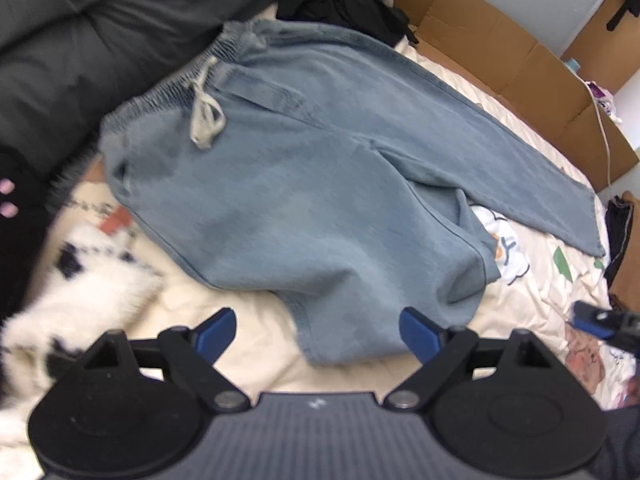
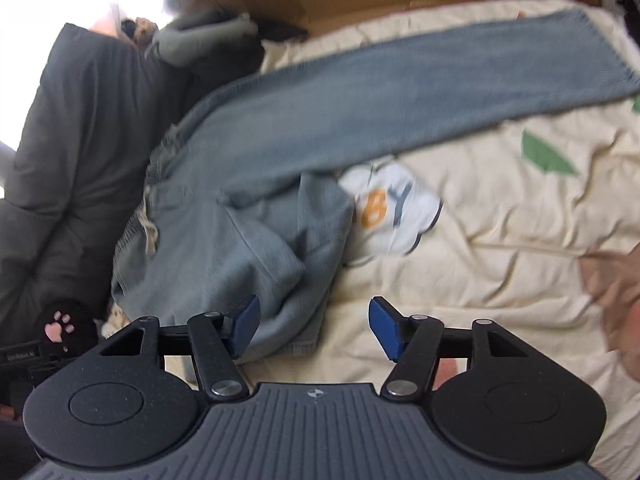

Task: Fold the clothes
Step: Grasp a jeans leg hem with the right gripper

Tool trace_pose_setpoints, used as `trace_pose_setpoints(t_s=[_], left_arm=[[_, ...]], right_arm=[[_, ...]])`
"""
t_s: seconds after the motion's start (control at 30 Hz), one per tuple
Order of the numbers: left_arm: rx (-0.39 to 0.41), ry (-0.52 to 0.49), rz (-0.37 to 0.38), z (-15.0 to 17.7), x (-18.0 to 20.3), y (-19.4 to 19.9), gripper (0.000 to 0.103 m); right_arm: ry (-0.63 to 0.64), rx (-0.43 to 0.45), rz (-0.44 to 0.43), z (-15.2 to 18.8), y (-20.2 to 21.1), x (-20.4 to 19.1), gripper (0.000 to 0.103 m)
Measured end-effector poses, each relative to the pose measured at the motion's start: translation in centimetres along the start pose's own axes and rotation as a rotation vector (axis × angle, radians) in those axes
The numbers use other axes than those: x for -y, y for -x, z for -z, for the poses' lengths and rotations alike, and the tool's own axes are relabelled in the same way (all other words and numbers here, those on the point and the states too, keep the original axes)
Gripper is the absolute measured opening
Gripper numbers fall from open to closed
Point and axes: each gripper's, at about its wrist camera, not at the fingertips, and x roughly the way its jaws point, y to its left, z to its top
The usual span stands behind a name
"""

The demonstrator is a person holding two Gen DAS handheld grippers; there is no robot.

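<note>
Light blue drawstring jeans (image 1: 304, 184) lie on a cream bed cover (image 1: 248, 320). Their elastic waistband (image 1: 188, 76) is at the upper left and one leg stretches flat to the right. The other leg is doubled back toward me, its hem (image 1: 348, 344) between the blue pads of my left gripper (image 1: 318, 332), which stands open above it. In the right wrist view the same jeans (image 2: 280, 168) fill the middle, and the bunched leg end (image 2: 288, 320) lies just ahead of my right gripper (image 2: 314, 326), also open with nothing held. The right gripper's tip (image 1: 596, 320) shows at the left view's right edge.
A dark grey padded coat (image 1: 80, 52) lies along the left. A white fluffy black-spotted item (image 1: 80, 280) sits near left. A white printed garment (image 2: 392, 208) peeks from under the jeans. Cardboard boxes (image 1: 500, 52) line the far edge, with dark clothes (image 1: 340, 4) piled beyond the waistband.
</note>
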Motion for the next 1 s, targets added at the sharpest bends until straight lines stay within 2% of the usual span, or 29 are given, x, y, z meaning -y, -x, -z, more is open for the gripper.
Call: trace_pose_setpoints(t_s=[0.23, 0.33, 0.43, 0.77, 0.93, 0.97, 1.0], left_arm=[[-0.034, 0.017, 0.071, 2.5, 2.2, -4.6, 0.088], [-0.077, 0.009, 0.055, 3.4, 3.0, -6.9, 0.086], [-0.102, 0.024, 0.048, 4.0, 3.1, -7.9, 0.082], [-0.101, 0.051, 0.021, 4.4, 2.1, -7.5, 0.083], [-0.105, 0.076, 0.012, 4.5, 1.6, -7.8, 0.083], [-0.107, 0.09, 0.012, 4.6, 1.5, -7.8, 0.083], [-0.108, 0.102, 0.011, 4.6, 1.3, -7.8, 0.083]], right_arm=[[-0.004, -0.053, -0.054, 1.4, -5.7, 1.4, 0.059], [0.024, -0.077, -0.062, 2.0, -7.8, 1.5, 0.059], [0.075, -0.104, -0.061, 2.6, -9.5, 1.2, 0.052], [0.21, -0.123, -0.052, 2.4, -13.6, -0.5, 0.045], [0.202, -0.125, -0.089, 1.7, -15.1, -0.8, 0.045], [0.197, -0.129, -0.093, 1.6, -15.5, -0.9, 0.044], [0.187, -0.136, -0.102, 1.5, -15.7, -0.9, 0.037]])
